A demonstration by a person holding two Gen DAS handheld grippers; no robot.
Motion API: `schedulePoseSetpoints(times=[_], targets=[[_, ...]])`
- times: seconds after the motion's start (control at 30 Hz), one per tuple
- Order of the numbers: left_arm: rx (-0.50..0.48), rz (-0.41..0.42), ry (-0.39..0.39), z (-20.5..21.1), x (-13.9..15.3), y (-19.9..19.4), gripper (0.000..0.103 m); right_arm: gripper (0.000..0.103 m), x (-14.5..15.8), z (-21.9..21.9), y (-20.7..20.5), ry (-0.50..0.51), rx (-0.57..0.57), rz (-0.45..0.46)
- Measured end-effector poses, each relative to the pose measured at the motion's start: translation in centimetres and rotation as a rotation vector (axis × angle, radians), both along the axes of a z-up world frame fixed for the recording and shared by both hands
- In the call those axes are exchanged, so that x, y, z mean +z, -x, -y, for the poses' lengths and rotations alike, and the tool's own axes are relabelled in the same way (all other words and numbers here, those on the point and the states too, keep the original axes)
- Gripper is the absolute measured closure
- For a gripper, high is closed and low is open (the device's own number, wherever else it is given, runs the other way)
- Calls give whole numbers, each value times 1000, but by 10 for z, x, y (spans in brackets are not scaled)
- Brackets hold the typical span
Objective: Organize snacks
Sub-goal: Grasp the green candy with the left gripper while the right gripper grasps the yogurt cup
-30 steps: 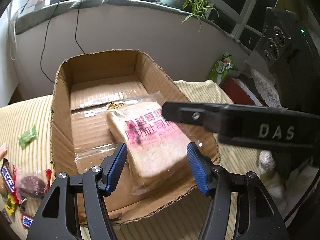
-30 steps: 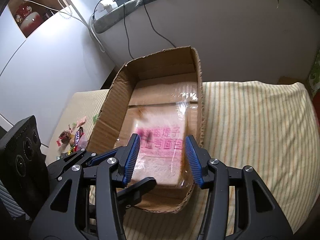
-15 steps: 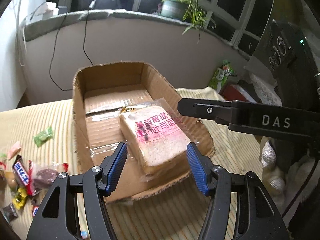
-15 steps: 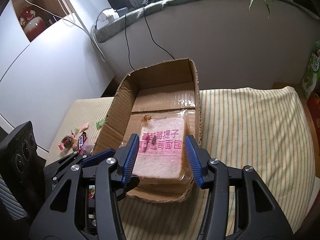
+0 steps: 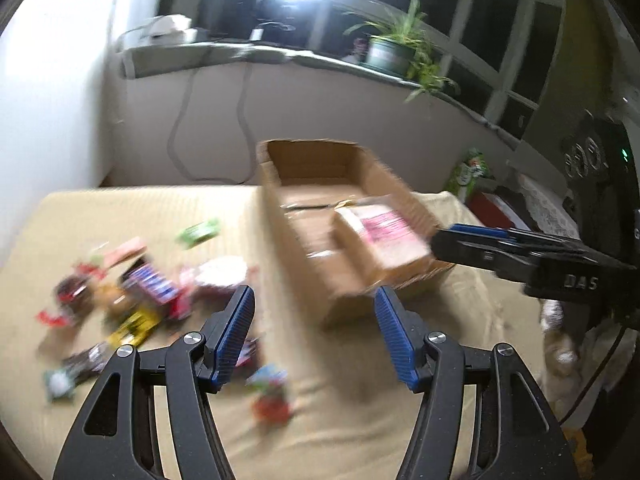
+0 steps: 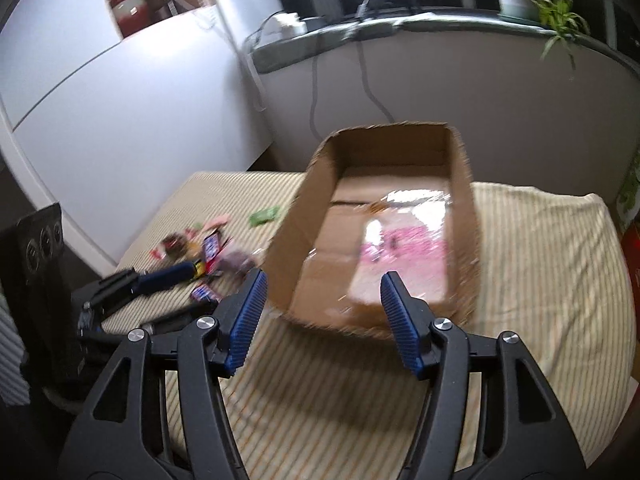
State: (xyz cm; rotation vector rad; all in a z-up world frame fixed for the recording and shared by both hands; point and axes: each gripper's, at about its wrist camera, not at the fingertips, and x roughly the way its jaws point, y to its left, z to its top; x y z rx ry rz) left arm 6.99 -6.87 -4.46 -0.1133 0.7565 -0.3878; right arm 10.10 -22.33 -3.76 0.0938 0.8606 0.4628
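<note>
- Hovering near the front of the cardboard box, your right gripper shows jaws that have just been opening, parted with nothing between them; the bagged bread lies inside the box, against its right wall.
- You hold the left gripper released too, its blue pads apart over the striped cloth, nothing in its grasp.
- Loose snacks sit scattered on the cloth to the left of the box, near your left gripper; blur hides most labels.
- You can count the bread as placed; the small wrapped pieces look like the job remaining.
- Expect these packets to be light, crinkly and slick in their wrappers, likely to skate on the cloth if nudged sideways.
- You would do best to come down over one piece and pinch it across its narrow middle, not by a loose twisted end.
- Pieces overlap in the pile, so you risk lifting two or dragging a neighbour; the green packet, lying apart at the far side, looks the easiest to single out.
- Soft chocolate bars may dent under a hard squeeze, so close gently.
</note>
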Motion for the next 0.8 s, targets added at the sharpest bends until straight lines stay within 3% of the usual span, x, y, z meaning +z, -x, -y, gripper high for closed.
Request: schedulePoseSetpoints(times=[0.5,0.8], targets=[[320,-122,-43,-136,-51,45,41,41,-52,-95,42,112,198,-73],[379,-139,-76,-163,-67,31,41,41,-73,-120,37,151,211,-98]])
